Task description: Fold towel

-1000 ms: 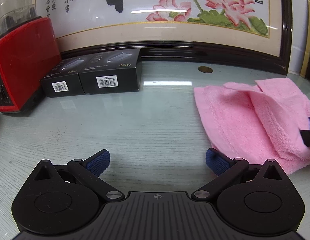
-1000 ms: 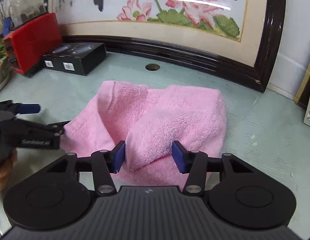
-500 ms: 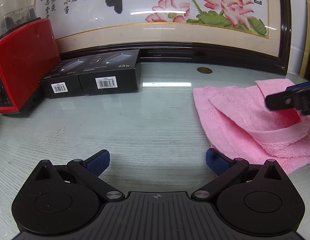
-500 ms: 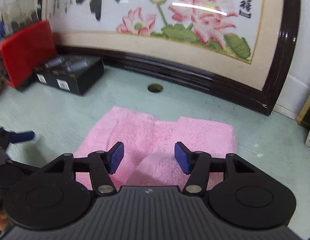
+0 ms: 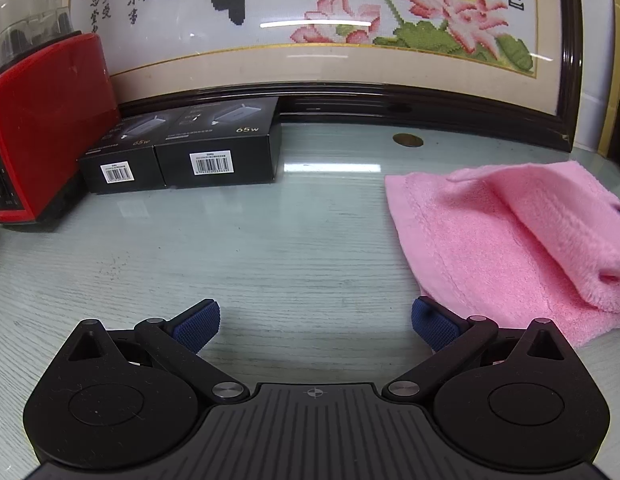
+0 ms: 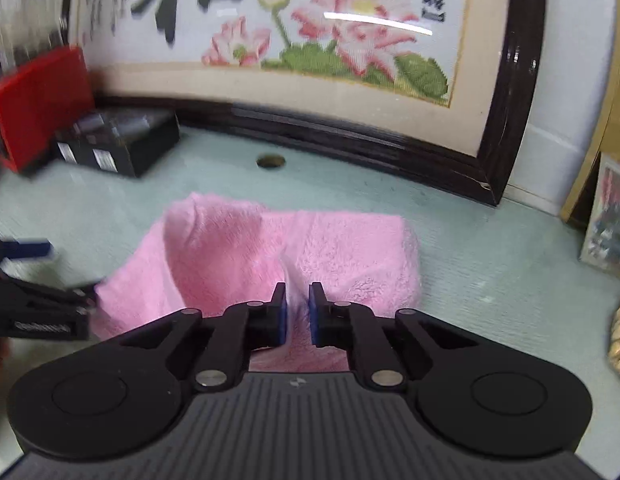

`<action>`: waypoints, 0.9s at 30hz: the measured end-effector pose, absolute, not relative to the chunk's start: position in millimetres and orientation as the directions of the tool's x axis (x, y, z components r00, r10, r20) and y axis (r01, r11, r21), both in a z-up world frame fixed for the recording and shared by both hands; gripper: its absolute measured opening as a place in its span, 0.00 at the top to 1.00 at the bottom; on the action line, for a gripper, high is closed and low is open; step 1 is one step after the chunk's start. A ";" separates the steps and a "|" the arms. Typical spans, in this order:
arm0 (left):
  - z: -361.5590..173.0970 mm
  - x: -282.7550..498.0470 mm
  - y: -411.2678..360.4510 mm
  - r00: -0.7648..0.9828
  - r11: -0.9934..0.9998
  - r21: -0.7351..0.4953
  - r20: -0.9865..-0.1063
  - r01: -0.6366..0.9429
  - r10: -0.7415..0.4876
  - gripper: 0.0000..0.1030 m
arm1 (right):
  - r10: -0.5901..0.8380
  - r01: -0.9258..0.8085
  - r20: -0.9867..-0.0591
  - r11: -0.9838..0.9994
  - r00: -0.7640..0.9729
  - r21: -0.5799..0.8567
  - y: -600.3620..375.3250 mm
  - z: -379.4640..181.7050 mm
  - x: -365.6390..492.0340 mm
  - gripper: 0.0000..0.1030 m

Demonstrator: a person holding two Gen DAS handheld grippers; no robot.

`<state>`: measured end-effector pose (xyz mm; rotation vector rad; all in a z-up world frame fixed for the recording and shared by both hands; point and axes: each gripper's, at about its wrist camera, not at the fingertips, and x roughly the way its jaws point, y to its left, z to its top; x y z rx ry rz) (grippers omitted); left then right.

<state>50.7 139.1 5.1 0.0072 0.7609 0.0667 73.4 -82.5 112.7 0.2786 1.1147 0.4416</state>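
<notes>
Right hand-held gripper (image 6: pixel 297 306) is directly over the near part of the pink towel (image 6: pixel 238 256), and its jaws are closing on a raised ridge of cloth that stands between the blue pads (image 6: pixel 314 312). Whether the pads already press the cloth cannot be confirmed; a narrow gap shows on either side of the ridge.

The towel lies toward the right side of the tabletop (image 5: pixel 270 240), partly folded, with one thick layer doubled over the lower layer. The upper fold runs roughly from the far edge of the tabletop toward the near edge, in line with the right hand-held gripper's pointing direction. The pinched ridge therefore lies along that same axis.

Left hand-held gripper (image 5: pixel 314 326) has its jaws wide apart with nothing between them. It sits over bare tabletop. The towel (image 5: pixel 509 248) lies to its right, with the nearest towel corner just beside its right pad (image 5: pixel 433 326).

Judgement: the right hand is the nearer one and is positioned to carry the next fold. The left hand is placed to pin or take the left edge if required.
</notes>
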 end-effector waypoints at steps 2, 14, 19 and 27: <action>5.1 50.4 138.3 0.724 0.998 0.034 -0.687 -0.057 0.065 0.00 | 0.575 -0.174 -0.725 0.814 0.381 0.554 -99.0 117.5 74.1 0.90; 4.3 50.6 138.3 0.728 0.998 0.027 -0.684 -0.053 0.057 0.00 | 0.763 -0.193 -0.598 0.643 0.243 0.741 -52.1 93.2 75.5 0.88; 4.2 51.4 138.3 0.727 0.998 0.025 -0.685 -0.053 0.055 0.00 | 0.794 -0.188 -0.573 0.606 0.206 0.773 -43.0 86.8 68.8 0.86; 3.7 51.7 139.2 0.728 0.999 0.023 -0.684 -0.048 0.051 0.00 | 0.715 -0.220 -0.653 0.699 0.249 0.681 -38.9 99.5 69.1 0.66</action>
